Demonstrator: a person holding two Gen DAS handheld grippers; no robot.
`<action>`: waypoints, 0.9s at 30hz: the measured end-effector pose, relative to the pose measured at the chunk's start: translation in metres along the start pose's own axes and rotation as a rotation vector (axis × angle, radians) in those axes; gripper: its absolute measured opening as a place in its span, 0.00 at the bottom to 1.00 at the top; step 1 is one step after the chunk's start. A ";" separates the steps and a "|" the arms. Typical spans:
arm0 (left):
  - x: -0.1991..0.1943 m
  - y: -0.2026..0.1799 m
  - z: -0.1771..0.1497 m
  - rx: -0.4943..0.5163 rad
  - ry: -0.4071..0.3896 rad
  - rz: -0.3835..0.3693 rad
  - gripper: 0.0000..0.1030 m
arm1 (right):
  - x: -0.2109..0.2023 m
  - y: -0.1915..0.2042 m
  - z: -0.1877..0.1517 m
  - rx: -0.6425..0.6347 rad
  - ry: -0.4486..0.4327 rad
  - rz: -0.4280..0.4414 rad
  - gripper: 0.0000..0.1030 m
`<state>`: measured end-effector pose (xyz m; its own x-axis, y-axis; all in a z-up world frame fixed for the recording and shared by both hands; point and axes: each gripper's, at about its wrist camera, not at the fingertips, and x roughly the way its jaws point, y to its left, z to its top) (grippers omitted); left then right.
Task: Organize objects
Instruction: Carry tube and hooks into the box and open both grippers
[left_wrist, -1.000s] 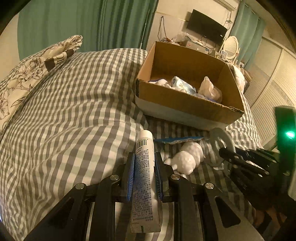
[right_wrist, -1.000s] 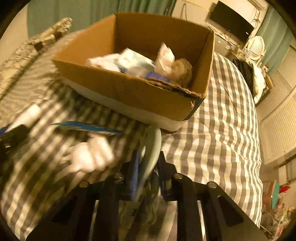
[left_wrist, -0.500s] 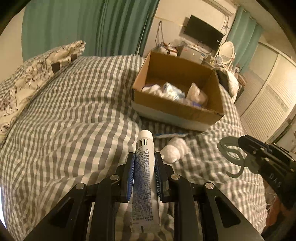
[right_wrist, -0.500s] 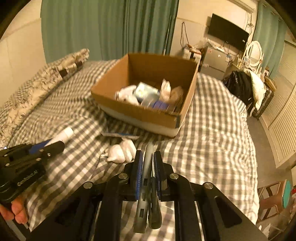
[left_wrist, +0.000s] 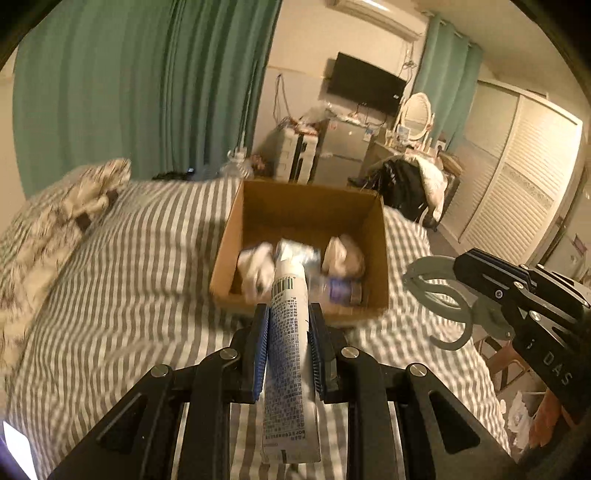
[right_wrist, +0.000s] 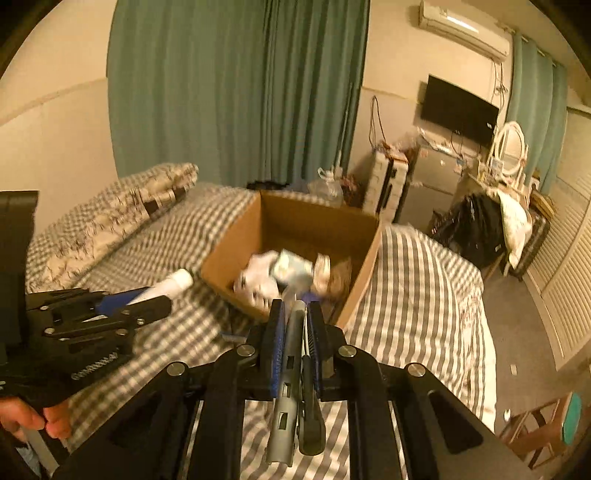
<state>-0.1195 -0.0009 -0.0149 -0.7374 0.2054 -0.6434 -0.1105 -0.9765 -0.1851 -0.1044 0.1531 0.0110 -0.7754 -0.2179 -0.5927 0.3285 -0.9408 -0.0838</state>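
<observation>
My left gripper (left_wrist: 289, 309) is shut on a white printed tube (left_wrist: 286, 369), whose capped end points at the open cardboard box (left_wrist: 223, 254) on the bed. In the right wrist view that gripper (right_wrist: 157, 304) and its tube (right_wrist: 175, 281) hover left of the box (right_wrist: 364, 275). Between the blue pads of my right gripper (right_wrist: 295, 308) sit grey handcuffs (right_wrist: 286, 391), and it is shut on them. Seen from the left wrist, the right gripper (left_wrist: 467, 264) holds the cuff rings (left_wrist: 439, 293) above the bed, right of the box. Several white packets lie inside the box.
The bed has a grey checked cover (left_wrist: 122, 295) and a floral pillow (left_wrist: 51, 225) at the left. A thin blue item (right_wrist: 232, 336) lies in front of the box. Green curtains, a TV, a dresser and a chair piled with clothes stand beyond. A stool (right_wrist: 543, 421) is at the right.
Both grippers have risen with their loads and now look down into the box from higher up. The white soft item on the bed has dropped out of view.
</observation>
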 end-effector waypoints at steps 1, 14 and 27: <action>0.003 -0.001 0.006 0.004 -0.004 0.000 0.20 | 0.000 -0.002 0.007 0.001 -0.013 0.009 0.11; 0.078 -0.003 0.092 0.037 -0.051 0.008 0.20 | 0.057 -0.019 0.091 0.029 -0.145 0.052 0.11; 0.185 0.015 0.081 0.047 0.067 -0.004 0.20 | 0.175 -0.050 0.069 0.148 -0.070 0.081 0.12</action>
<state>-0.3115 0.0168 -0.0765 -0.6909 0.2115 -0.6913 -0.1453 -0.9774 -0.1538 -0.2938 0.1435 -0.0331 -0.7869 -0.3069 -0.5353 0.3121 -0.9463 0.0837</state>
